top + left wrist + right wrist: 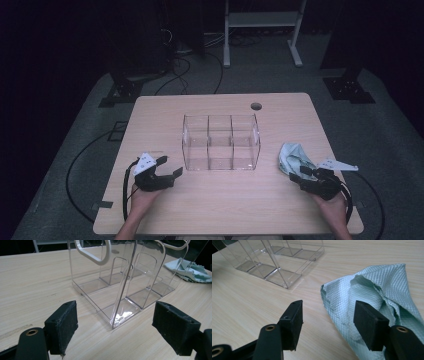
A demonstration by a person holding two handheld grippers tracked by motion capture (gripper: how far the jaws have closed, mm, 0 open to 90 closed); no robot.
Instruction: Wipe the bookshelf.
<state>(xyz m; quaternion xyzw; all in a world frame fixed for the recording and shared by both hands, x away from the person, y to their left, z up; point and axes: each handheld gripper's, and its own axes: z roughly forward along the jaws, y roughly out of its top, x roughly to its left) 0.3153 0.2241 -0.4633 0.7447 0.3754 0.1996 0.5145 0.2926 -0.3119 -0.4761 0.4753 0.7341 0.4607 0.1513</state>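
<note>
From the high view, the left gripper (166, 169) is sitting open and empty near the clear organizer (220, 142) mid-table (165, 110), while the right gripper (299, 174) is hovering at the green cloth (294, 156). In the left gripper view, the jaws are gaping wide with nothing between them, the organizer just ahead. In the right gripper view, the jaws are standing apart over the cloth's near edge, not pinching it.

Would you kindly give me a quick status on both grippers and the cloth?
Left gripper open, empty, facing the clear organizer. Right gripper open at the edge of the green cloth, not gripping. Cloth crumpled on the table, nothing in the way.
</note>
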